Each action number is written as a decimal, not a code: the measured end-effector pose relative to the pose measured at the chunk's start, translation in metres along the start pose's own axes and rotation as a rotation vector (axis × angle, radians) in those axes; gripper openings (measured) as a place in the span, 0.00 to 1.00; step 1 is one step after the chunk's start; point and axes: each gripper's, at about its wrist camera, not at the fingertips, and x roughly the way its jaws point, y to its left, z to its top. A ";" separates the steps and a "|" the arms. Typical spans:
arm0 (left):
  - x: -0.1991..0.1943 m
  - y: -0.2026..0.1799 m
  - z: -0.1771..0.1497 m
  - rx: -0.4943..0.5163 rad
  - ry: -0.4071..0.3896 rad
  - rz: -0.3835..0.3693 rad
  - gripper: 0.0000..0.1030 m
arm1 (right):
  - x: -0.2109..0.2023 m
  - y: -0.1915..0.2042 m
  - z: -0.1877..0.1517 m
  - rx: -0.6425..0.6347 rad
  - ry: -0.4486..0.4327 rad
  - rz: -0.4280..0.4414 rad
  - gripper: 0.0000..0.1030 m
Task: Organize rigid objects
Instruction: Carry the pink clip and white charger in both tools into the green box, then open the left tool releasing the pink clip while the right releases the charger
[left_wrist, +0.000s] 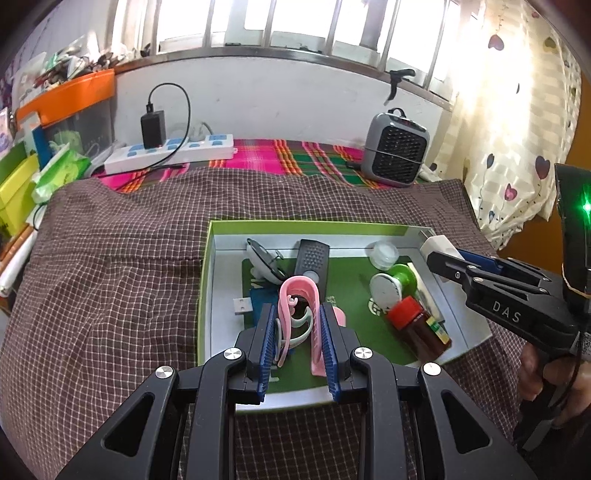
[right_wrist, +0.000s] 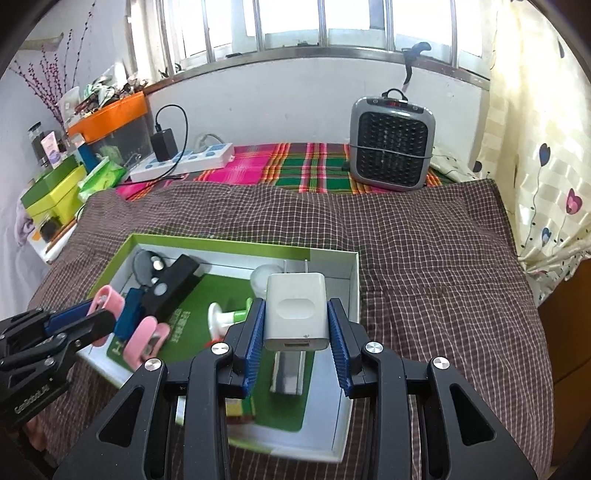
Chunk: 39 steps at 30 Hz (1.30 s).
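Left wrist view
Left gripper (left_wrist: 297, 325): clenched on a pink plastic clip (left_wrist: 300, 295), which stands up between the blue pads above the box.
Pink plastic clip: a tall pink loop with a pale green curl inside it, over the near left part of the box.
Box (left_wrist: 204, 280): shallow and open, green rim, white walls, green floor, lying on the brown checked blanket (left_wrist: 110, 280).
Inside the box: a black remote (left_wrist: 312, 260) leaning at the back, a grey round item (left_wrist: 264, 264) left of it, a USB plug (left_wrist: 243, 305) near the left wall, a brown bottle with a red cap (left_wrist: 417, 326) lying on its side at the right, and a white-and-green piece (left_wrist: 391, 282) just behind that bottle.
Right gripper (left_wrist: 443, 258): reaching in from the right over the box's far right corner, a white block between its fingers.
Hand (left_wrist: 554, 380): wrapped round the right gripper's handle at the right edge.

Right wrist view
Right gripper (right_wrist: 296, 328): grasping a white charger (right_wrist: 295, 312), prongs pointing away, held over the right part of the box (right_wrist: 354, 295).
Left gripper (right_wrist: 98, 315): coming in from the left, holding the pink plastic clip (right_wrist: 109, 301) above the box's left side.
Background: a grey fan heater (right_wrist: 392, 147) and a white power strip (right_wrist: 184, 160) stand on the bright plaid cloth (right_wrist: 295, 166) by the wall.
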 end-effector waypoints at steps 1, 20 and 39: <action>0.001 0.000 0.000 -0.001 0.001 0.001 0.22 | 0.003 -0.001 0.001 0.000 0.004 -0.001 0.34; 0.018 0.004 -0.001 -0.010 0.029 0.021 0.22 | 0.036 -0.002 0.003 -0.020 0.053 -0.004 0.34; 0.021 0.003 -0.003 -0.008 0.028 0.029 0.22 | 0.037 -0.001 0.003 -0.021 0.049 -0.004 0.34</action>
